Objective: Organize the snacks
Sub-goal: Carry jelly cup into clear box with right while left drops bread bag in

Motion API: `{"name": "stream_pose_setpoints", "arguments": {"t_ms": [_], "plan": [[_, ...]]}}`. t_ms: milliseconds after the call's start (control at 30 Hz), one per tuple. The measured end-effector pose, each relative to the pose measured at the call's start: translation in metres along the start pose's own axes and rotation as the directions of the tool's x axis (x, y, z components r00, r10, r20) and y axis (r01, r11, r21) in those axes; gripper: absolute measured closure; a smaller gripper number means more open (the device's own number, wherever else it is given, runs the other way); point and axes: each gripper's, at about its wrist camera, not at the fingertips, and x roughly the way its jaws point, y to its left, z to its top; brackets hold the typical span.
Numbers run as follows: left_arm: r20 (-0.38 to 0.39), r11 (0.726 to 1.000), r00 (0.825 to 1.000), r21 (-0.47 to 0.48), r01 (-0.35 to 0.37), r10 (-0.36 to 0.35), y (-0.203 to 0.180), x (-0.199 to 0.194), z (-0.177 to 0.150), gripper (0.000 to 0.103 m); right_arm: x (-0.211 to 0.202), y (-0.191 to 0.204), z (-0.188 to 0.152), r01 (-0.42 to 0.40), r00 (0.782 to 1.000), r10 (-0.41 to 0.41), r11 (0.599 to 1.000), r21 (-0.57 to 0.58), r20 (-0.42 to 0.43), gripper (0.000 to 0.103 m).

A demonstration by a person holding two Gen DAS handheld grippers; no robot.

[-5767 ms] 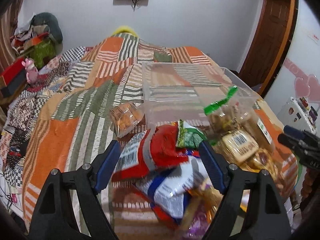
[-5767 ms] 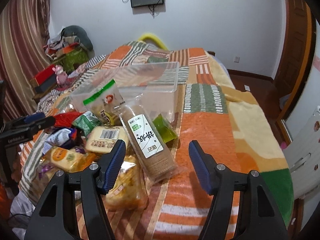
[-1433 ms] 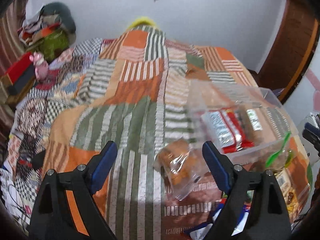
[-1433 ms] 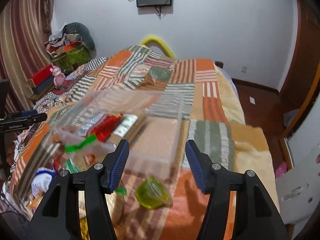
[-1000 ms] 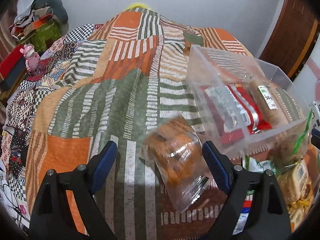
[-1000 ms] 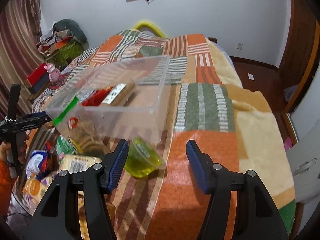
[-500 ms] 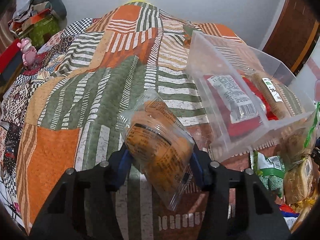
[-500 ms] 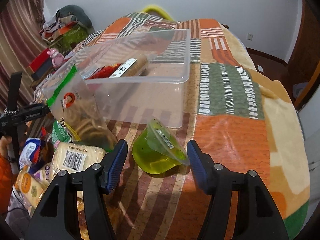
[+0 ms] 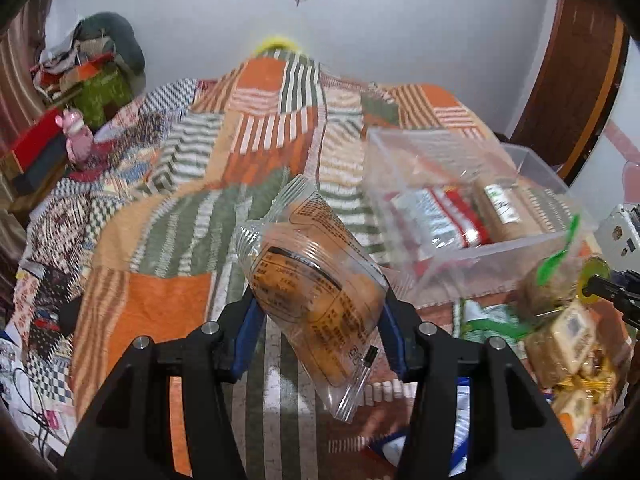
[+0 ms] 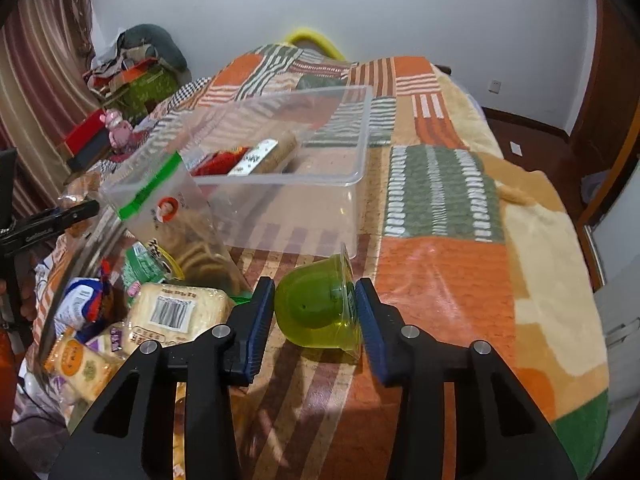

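My left gripper point(image 9: 318, 316) is shut on a clear bag of orange pastries point(image 9: 312, 280) and holds it above the bedspread, left of the clear plastic bin point(image 9: 520, 248). The bin holds a red-and-white packet point(image 9: 444, 216) and a brown biscuit roll point(image 9: 502, 210). My right gripper point(image 10: 316, 312) is shut on a green jelly cup point(image 10: 316, 308) lying on its side, just in front of the bin point(image 10: 304, 216). A green-topped cookie bag point(image 10: 176, 216) leans on the bin's near left corner.
A pile of snack packets point(image 10: 172, 312) lies left of the right gripper on the patchwork bedspread point(image 10: 440, 184). The same pile shows in the left wrist view point(image 9: 560, 332). Clutter and a pink toy point(image 9: 74, 136) sit at the bed's far left.
My left gripper closed on the pastry bag and lifted it. My right gripper came down around the green jelly cup and closed on it.
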Motion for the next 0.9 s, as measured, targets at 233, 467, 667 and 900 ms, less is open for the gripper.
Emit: {"name": "stream_pose_setpoints", "arguments": {"t_ms": [233, 467, 667, 900], "plan": [[0.084, 0.999, 0.996, 0.012, 0.031, -0.032, -0.014, -0.035, 0.02, 0.051, -0.028, 0.003, 0.011, 0.022, 0.997, -0.022, 1.0, -0.001, 0.074, 0.065], [0.138, 0.996, 0.987, 0.036, 0.076, -0.081, -0.036, -0.052, 0.037, 0.051, -0.045, 0.008, 0.031, 0.029, 0.987, -0.027, 0.999, -0.013, 0.158, 0.065], [0.147, 0.991, 0.981, 0.053, 0.119, -0.126, -0.055, -0.046, 0.052, 0.051, -0.046, 0.015, 0.051, 0.023, 0.977, -0.018, 0.999, -0.024, 0.215, 0.065], [0.118, 0.985, 0.981, 0.085, 0.147, -0.157, -0.077, -0.021, 0.06, 0.05, -0.026, 0.021, 0.069, 0.003, 0.974, 0.003, 1.0, -0.026, 0.227, 0.065]]}}
